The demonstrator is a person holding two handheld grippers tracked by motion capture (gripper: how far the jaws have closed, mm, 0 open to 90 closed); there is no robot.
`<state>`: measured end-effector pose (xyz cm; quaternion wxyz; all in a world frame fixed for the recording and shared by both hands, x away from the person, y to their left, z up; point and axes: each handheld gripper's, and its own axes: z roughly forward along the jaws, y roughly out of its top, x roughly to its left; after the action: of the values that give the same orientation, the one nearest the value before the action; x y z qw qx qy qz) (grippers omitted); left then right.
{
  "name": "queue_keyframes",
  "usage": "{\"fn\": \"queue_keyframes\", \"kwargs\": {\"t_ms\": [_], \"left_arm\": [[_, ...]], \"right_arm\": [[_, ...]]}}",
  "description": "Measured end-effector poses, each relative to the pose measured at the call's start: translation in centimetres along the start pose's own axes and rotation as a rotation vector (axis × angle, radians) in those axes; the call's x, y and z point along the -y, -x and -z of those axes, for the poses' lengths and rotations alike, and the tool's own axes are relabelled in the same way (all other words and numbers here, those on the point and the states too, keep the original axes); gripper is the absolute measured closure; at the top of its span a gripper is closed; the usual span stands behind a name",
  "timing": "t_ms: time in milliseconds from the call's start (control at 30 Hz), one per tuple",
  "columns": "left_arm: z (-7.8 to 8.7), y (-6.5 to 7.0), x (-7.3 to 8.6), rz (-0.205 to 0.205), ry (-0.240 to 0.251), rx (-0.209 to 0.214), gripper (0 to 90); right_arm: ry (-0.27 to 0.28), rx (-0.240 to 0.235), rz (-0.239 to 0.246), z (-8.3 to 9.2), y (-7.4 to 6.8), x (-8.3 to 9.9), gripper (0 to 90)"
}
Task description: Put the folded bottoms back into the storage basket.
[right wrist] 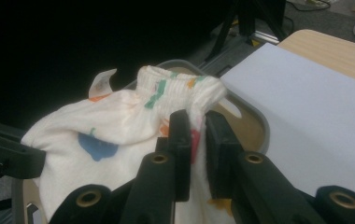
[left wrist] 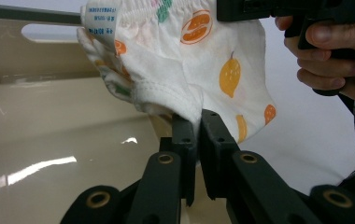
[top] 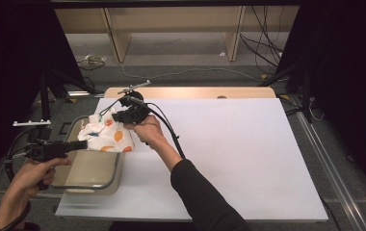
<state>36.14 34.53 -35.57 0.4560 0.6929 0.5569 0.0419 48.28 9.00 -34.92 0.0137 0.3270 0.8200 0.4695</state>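
A small white garment (top: 106, 134) printed with orange fruit hangs above a beige tray (top: 92, 168) at the table's left edge. My left gripper (top: 85, 144) is shut on its lower hem (left wrist: 192, 108), seen up close in the left gripper view with the cloth (left wrist: 189, 60) spread above the jaws. My right gripper (top: 115, 117) is shut on the ribbed waistband (right wrist: 180, 88) at the top, and the garment (right wrist: 101, 135) drapes down from it. A white label (right wrist: 101, 81) sticks out of the waistband. The cloth is stretched between the two grippers.
A white sheet (top: 229, 144) covers the wooden table (top: 195, 92) to the right of the tray. The tray's inside (left wrist: 63, 154) is bare and glossy. Cables (top: 263, 43) and shelf legs stand on the floor beyond the table.
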Motion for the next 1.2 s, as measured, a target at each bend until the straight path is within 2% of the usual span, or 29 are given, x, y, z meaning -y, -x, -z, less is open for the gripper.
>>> {"fn": "queue_keyframes", "kwargs": {"t_ms": [1200], "left_arm": [[1.7,-2.0,0.8,0.029,-0.005,-0.03,84.6]], "right_arm": [[-0.01,-0.02,0.019,-2.2,-2.1,-0.8,82.0]]}}
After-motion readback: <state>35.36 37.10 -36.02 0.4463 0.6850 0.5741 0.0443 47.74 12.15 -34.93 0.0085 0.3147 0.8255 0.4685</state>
